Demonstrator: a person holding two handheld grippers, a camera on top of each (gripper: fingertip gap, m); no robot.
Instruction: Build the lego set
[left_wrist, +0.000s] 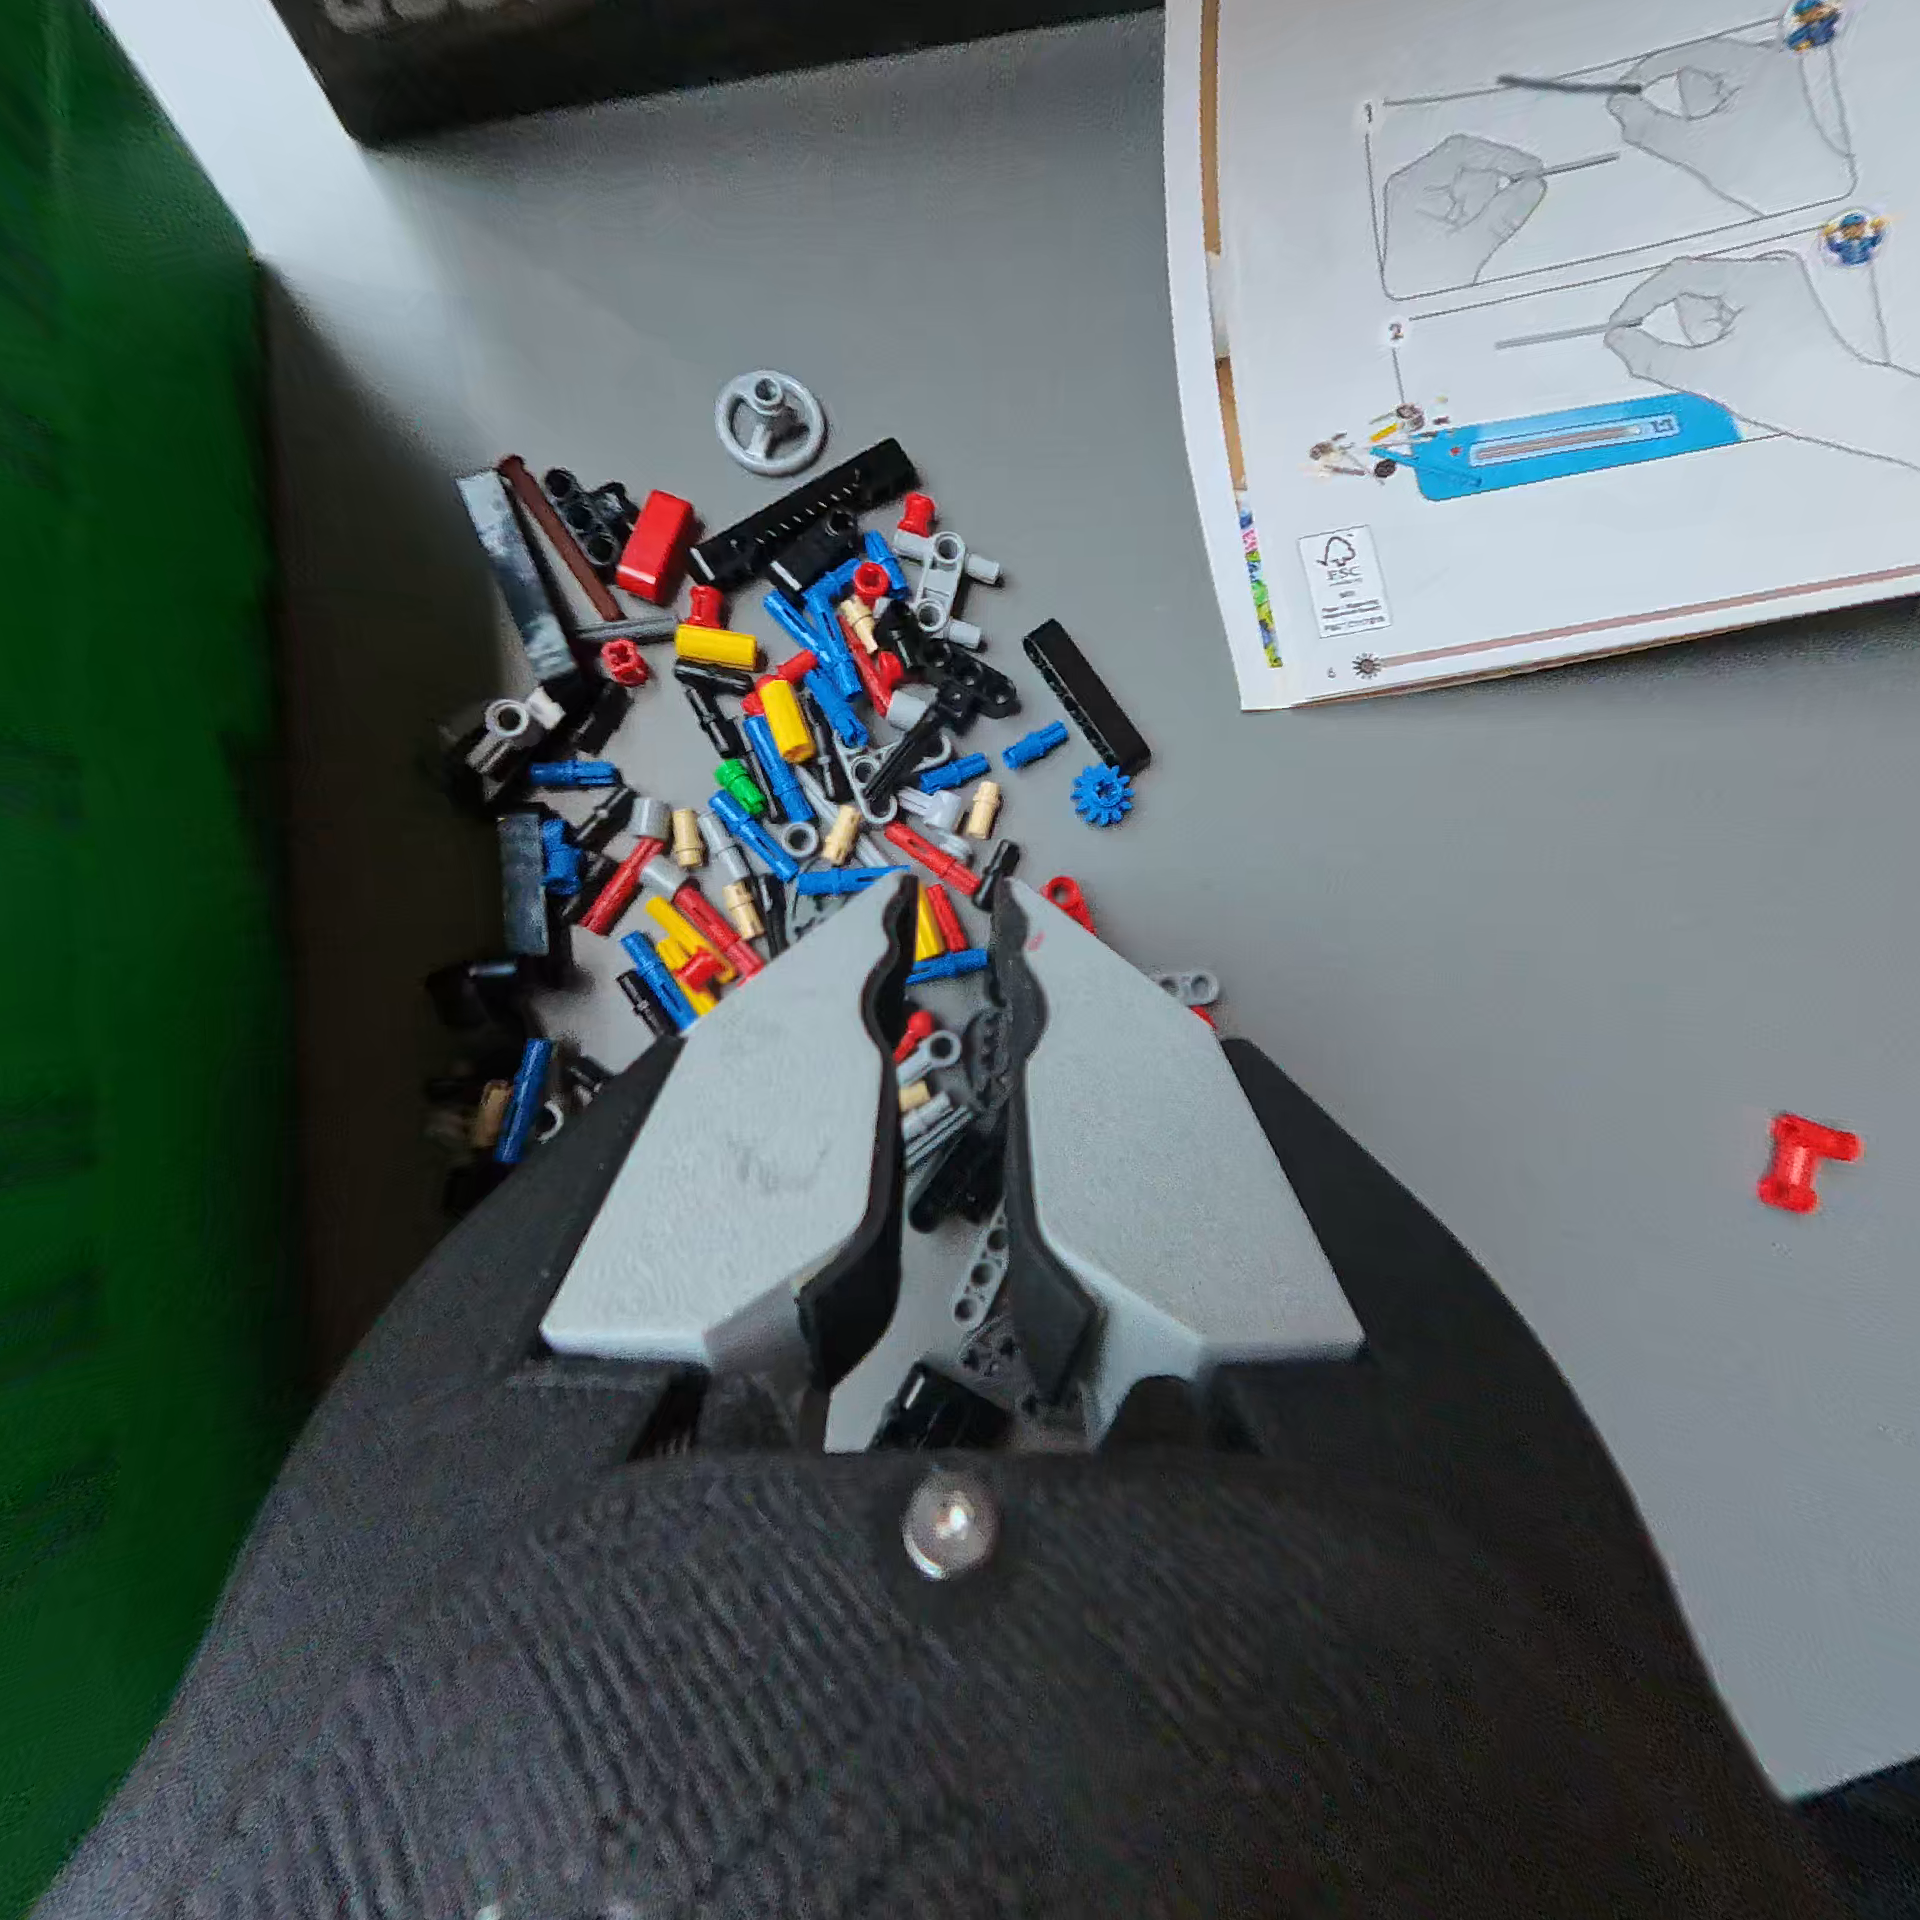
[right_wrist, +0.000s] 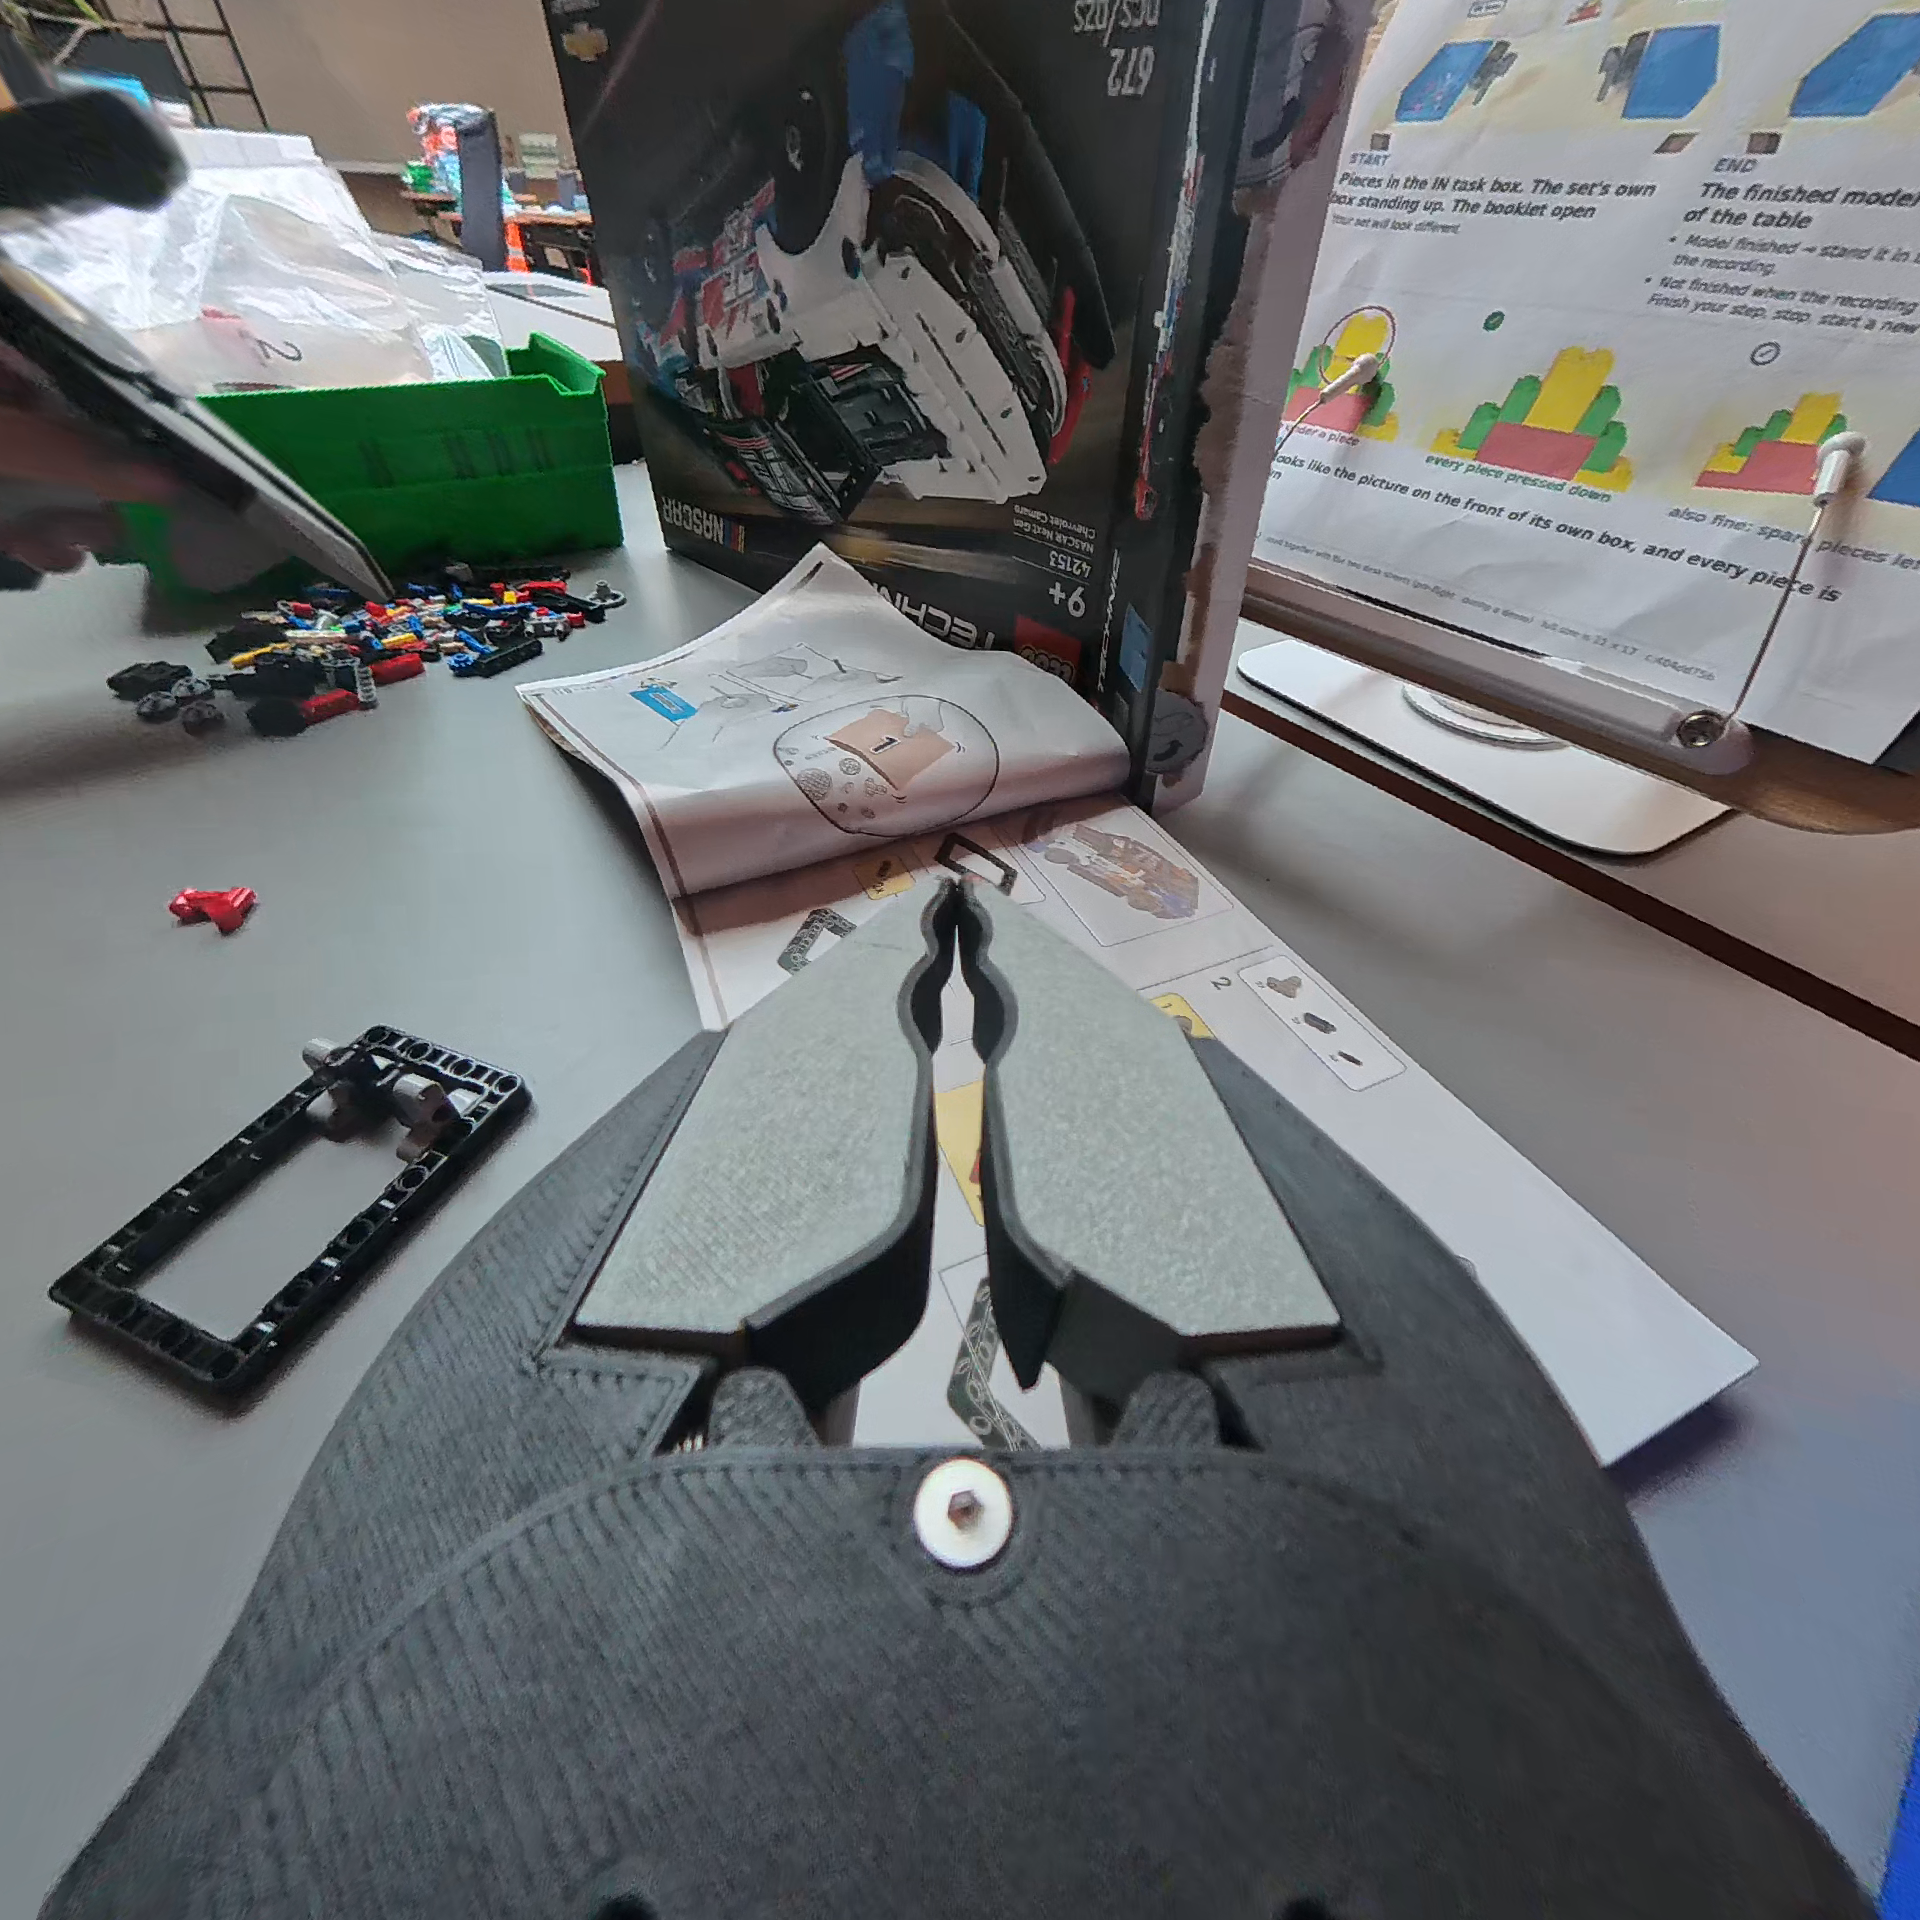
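A heap of small loose plastic building pieces (left_wrist: 790, 748), blue, red, yellow, black and grey pins, beams and gears, lies on the grey surface (left_wrist: 1351, 935) near its left edge, just beside a green plastic bin (right_wrist: 436, 457). The left claw (left_wrist: 951, 894) hangs over the near side of that heap, its two grey fingers with black pads a narrow gap apart and nothing clamped between the tips. A single small red connector piece (left_wrist: 1808, 1158) lies alone on the bare surface, well apart from the heap. A black rectangular frame of holed beams (right_wrist: 281, 1205), with a few grey pins fitted at one short end, lies flat nearer the front edge. The right claw (right_wrist: 956, 888) is closed tip to tip, empty, hovering above the open white instruction booklet (right_wrist: 831, 727) that lies in the middle of the surface. Behind the booklet the dark cardboard set box (right_wrist: 904, 312) stands upright. To its right a printed sheet (right_wrist: 1621, 343) leans on a white stand.
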